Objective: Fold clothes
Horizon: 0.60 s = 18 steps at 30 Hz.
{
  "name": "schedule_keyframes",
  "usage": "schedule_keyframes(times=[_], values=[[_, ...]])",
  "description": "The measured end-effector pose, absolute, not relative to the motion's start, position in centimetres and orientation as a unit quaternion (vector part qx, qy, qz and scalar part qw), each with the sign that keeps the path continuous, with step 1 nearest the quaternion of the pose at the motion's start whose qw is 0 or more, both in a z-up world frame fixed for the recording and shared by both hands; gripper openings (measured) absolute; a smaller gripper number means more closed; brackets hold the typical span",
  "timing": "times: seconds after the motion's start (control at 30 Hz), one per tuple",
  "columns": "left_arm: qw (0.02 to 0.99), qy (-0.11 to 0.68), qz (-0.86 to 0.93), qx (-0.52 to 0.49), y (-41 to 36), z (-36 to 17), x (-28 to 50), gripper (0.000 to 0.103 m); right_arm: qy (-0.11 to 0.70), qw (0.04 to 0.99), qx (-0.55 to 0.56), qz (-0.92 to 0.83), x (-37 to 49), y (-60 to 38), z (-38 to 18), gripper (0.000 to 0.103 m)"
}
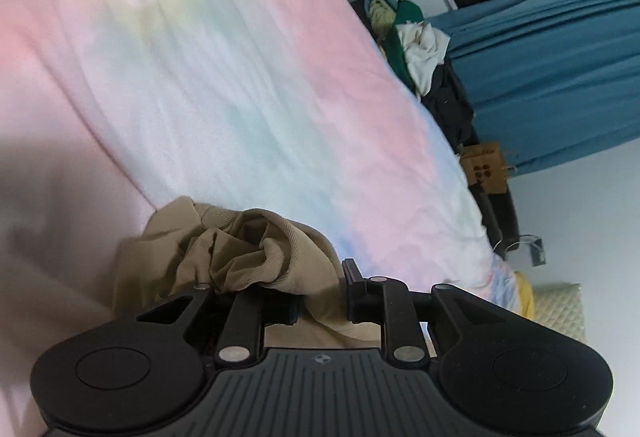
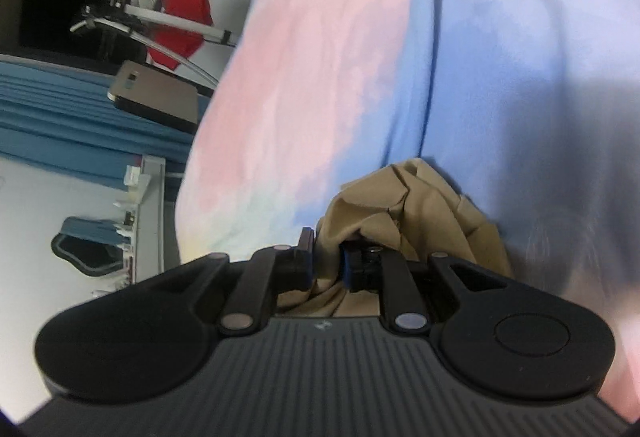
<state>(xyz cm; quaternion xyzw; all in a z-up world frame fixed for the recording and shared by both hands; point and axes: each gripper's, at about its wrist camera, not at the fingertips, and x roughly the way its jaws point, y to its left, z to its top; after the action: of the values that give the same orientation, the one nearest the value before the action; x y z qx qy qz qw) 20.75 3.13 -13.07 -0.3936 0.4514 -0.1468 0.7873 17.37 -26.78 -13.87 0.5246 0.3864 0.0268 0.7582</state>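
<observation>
A tan ribbed garment (image 1: 240, 249) lies bunched on a pastel tie-dye bed cover (image 1: 240, 77). In the left wrist view my left gripper (image 1: 320, 289) has a fold of it filling the gap between its jaws, and more cloth heaps over the left finger. The right wrist view shows the same tan garment (image 2: 400, 205) crumpled on the blue and pink part of the cover (image 2: 320, 57). My right gripper (image 2: 326, 257) is shut on a narrow pinch of it. Both grippers point down at the bed.
A pile of mixed clothes (image 1: 416, 49) sits at the bed's far edge, by a blue curtain (image 1: 560, 69) and a cardboard box (image 1: 484, 169). A red garment (image 2: 184, 21) hangs on a rack beside the bed. A flat grey device (image 2: 160, 97) is beside the bed.
</observation>
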Motion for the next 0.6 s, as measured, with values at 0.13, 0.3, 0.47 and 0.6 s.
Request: schedule_keyframes(times=[0.13,0.3,0.47,0.6], values=[[0.805,0.44,-0.167,-0.36,2.2,-12.4,21.4,0.038,0.395,0.767,0.503,0.056,17.8,-26.8,-13.7,0.023],[0.837,0.404,-0.202,-0.308,0.7,-10.4,20.0,0.068,0.37,0.772,0.503,0.12,17.2,-26.9,-12.5,0.065],[0.884,0.34,-0.232,-0.223,-1.0,-7.9,16.8,0.083,0.298,0.826,0.439,0.188,14.9,-26.5,-8.4,0.073],[0.899,0.318,-0.24,-0.183,-1.6,-7.3,15.0,0.088,0.241,0.881,0.363,0.184,13.0,-25.9,-5.8,0.061]])
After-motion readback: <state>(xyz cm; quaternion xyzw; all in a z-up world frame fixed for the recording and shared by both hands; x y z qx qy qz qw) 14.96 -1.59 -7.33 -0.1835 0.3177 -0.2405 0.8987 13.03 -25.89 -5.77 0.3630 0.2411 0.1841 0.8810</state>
